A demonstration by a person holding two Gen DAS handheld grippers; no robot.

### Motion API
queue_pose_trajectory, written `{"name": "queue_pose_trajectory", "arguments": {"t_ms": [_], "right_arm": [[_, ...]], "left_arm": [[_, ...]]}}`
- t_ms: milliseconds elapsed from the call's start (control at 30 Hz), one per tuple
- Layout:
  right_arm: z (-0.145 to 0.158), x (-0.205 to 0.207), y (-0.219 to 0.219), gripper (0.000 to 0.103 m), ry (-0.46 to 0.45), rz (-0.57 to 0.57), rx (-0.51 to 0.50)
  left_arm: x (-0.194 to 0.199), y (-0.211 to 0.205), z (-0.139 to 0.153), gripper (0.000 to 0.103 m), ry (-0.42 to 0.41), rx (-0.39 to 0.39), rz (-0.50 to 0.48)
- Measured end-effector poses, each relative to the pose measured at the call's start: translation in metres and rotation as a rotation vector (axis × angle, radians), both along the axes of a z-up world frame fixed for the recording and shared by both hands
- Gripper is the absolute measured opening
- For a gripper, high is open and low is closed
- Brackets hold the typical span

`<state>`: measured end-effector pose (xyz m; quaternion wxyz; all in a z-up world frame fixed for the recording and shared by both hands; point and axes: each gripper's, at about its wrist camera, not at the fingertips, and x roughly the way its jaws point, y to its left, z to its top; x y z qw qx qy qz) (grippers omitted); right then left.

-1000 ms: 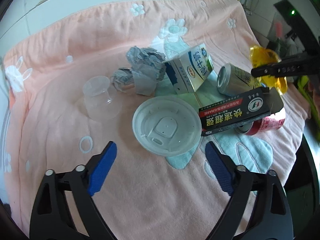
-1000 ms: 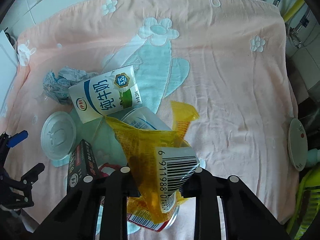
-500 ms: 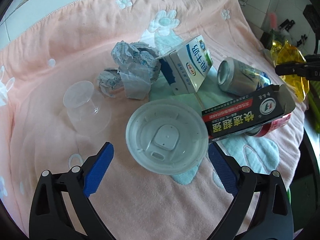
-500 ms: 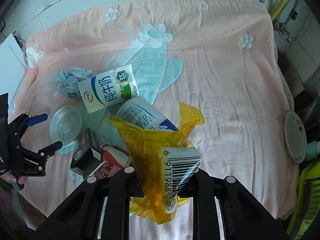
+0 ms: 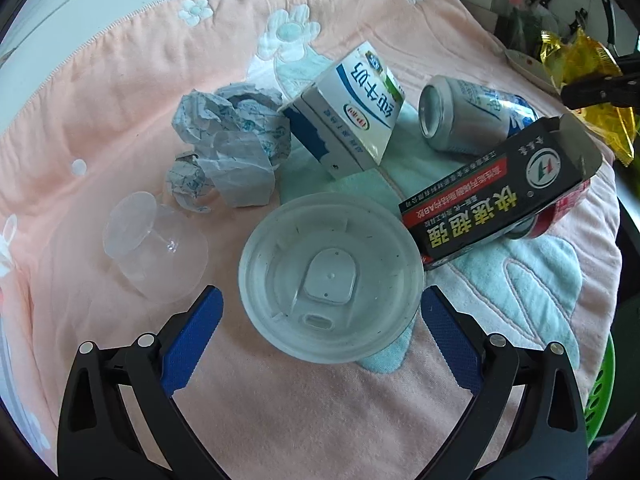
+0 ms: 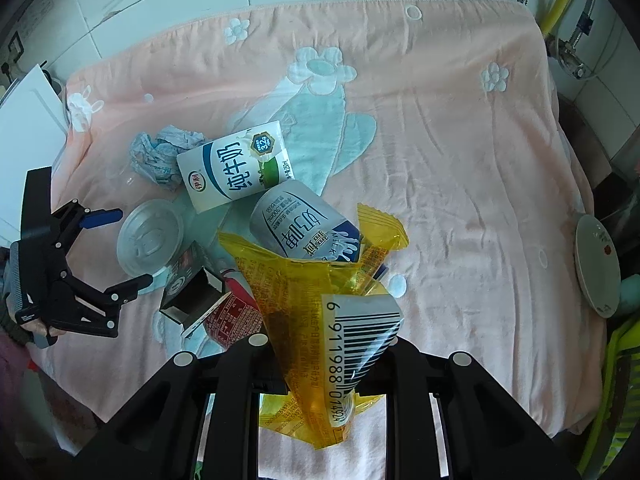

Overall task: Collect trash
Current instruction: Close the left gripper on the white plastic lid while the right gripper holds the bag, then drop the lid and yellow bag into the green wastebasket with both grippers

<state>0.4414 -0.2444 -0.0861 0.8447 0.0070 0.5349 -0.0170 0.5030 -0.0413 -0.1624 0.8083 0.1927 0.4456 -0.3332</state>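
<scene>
Yellow wrapper [image 6: 320, 320] bore barcode digits 6911988; rest unclear. Behind wrapper, milk carton [image 6: 236, 170] read 纯牛奶, 32g badge; can [image 6: 300, 228] showed "MILK". Black box [image 5: 500, 192] read 快速超强.

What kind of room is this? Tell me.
Probably a home kitchen or utility corner: white tiled wall, yellow pipe with valves, and a plate beside the pink blanket covering the table.

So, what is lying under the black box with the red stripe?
Under the black box a red can lies on its side on the pink blanket. Only its end and part of the label show; the rest is covered.
</scene>
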Motion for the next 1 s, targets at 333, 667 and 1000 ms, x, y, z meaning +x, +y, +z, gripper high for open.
{"name": "queue_pose_trajectory", "arguments": {"t_ms": [333, 667, 1000], "right_arm": [[0.002, -0.020, 0.002, 0.019, -0.008, 0.005, 0.009], [0.005, -0.047, 0.011, 0.019, -0.021, 0.029, 0.023], [0.012, -0.094, 0.026, 0.019, -0.049, 0.099, 0.047]], "left_arm": [[-0.002, -0.011, -0.008, 0.098, -0.024, 0.025, 0.006], [-0.009, -0.003, -0.005, 0.090, -0.041, -0.002, 0.066], [-0.051, 0.029, 0.029, 0.089, -0.081, -0.050, 0.182]]}}
